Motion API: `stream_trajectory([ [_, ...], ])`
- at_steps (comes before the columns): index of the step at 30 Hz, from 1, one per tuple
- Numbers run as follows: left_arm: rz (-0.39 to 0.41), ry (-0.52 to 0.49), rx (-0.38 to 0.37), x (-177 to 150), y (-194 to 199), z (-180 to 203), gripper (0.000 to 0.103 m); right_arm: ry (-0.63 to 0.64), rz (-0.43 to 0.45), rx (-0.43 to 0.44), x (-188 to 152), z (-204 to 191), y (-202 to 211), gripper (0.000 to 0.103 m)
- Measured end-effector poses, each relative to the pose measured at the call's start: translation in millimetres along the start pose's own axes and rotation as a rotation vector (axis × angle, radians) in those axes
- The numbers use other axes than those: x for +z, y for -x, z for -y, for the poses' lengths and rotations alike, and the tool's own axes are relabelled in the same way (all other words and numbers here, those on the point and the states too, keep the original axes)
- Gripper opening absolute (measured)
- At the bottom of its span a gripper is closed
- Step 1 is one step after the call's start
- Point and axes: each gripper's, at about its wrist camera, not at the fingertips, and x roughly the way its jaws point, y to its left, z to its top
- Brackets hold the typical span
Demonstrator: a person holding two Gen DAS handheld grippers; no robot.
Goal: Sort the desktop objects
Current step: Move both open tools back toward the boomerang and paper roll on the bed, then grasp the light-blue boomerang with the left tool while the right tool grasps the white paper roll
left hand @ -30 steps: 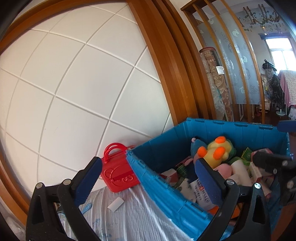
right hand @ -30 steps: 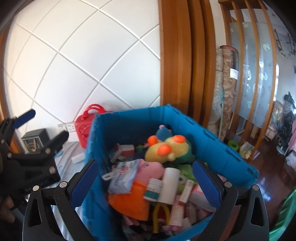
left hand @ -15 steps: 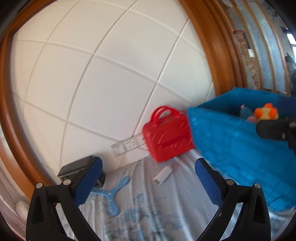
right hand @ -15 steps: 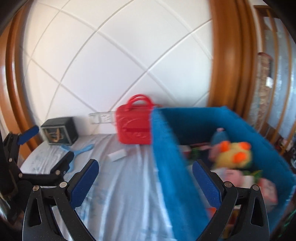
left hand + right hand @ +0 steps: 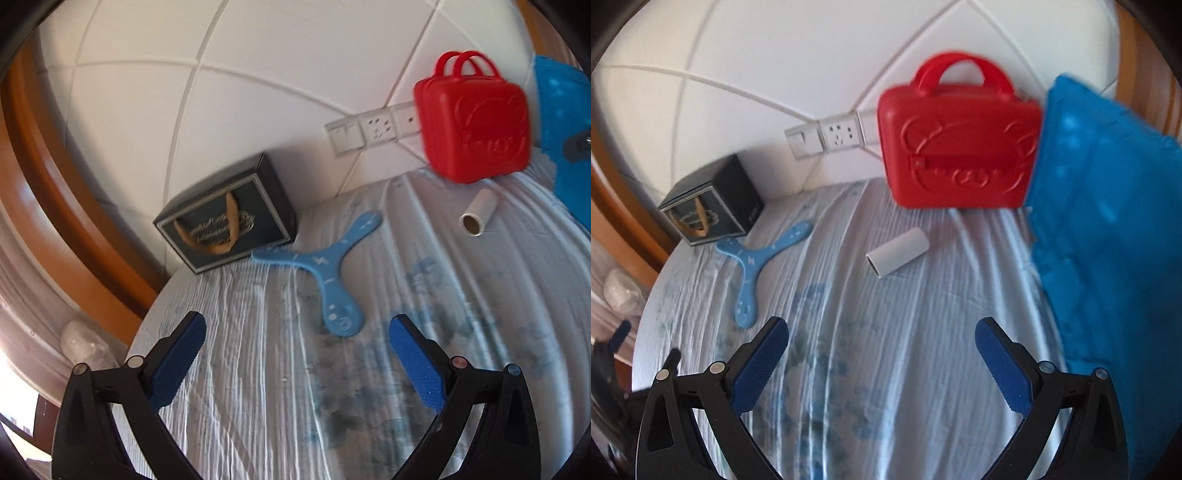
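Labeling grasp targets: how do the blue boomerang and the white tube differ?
Shape: the boomerang is flat with three arms; the tube is a short hollow cylinder.
Colour: the boomerang is light blue with pale markings; the tube is plain white.
Place: the boomerang lies beside the black box; the tube lies nearer the red case.
Shared: both lie loose on the cloth, untouched by either claw.

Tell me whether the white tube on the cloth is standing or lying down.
Lying down. The white tube rests on its side on the cloth, its open round end facing sideways toward the camera in both views.
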Motion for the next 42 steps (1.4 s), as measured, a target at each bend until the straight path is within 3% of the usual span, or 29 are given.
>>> stream_trajectory([
  [5,-0.059,0.026,-0.036,-5.2,-57.8,0.1,0.102,-0.125,-0.122,0.000,30.4,5.7,-101.2,0.103],
  [9,-0.083,0.008,-0.049,3.8,-110.8,10.9,0.102,-0.172,-0.224,-0.073,44.2,14.3,-185.5,0.103],
  [11,-0.113,0.030,-0.059,10.7,-140.5,12.6,0.102,-0.199,-0.245,-0.073,43.4,20.1,-206.3,0.103],
  [19,-0.189,0.117,-0.126,20.0,-225.2,20.2,0.101,-0.142,-0.172,-0.101,31.3,19.4,-231.7,0.103],
  [28,-0.219,0.234,-0.192,11.7,-251.7,12.4,0.099,-0.023,-0.119,-0.199,25.4,5.3,-242.8,0.103],
  [29,-0.229,0.249,-0.209,11.9,-253.3,10.5,0.096,-0.016,-0.113,-0.197,25.7,4.8,-242.9,0.102],
  [30,-0.237,0.267,-0.253,11.7,-253.6,8.4,0.075,-0.001,-0.106,-0.191,26.3,4.0,-241.6,0.097],
  [31,-0.229,0.260,-0.270,12.6,-248.1,9.0,0.048,0.018,-0.098,-0.189,26.9,2.3,-239.1,0.091],
  [32,-0.221,0.223,-0.270,13.6,-242.2,11.9,0.037,0.038,-0.095,-0.175,27.3,0.4,-236.3,0.076],
  [33,-0.221,0.179,-0.246,12.7,-236.7,15.3,0.034,0.065,-0.094,-0.171,27.4,-2.3,-233.3,0.064],
  [35,-0.218,0.152,-0.244,8.5,-229.8,16.3,0.033,0.114,-0.102,-0.160,26.4,-5.6,-229.1,0.057],
  [39,-0.214,0.189,-0.250,1.7,-221.1,4.1,0.033,0.128,-0.119,-0.120,24.8,2.4,-222.6,0.054],
  [42,-0.147,0.199,-0.249,10.6,-202.3,-10.4,0.033,0.176,-0.093,-0.104,19.7,-2.1,-209.4,0.052],
])
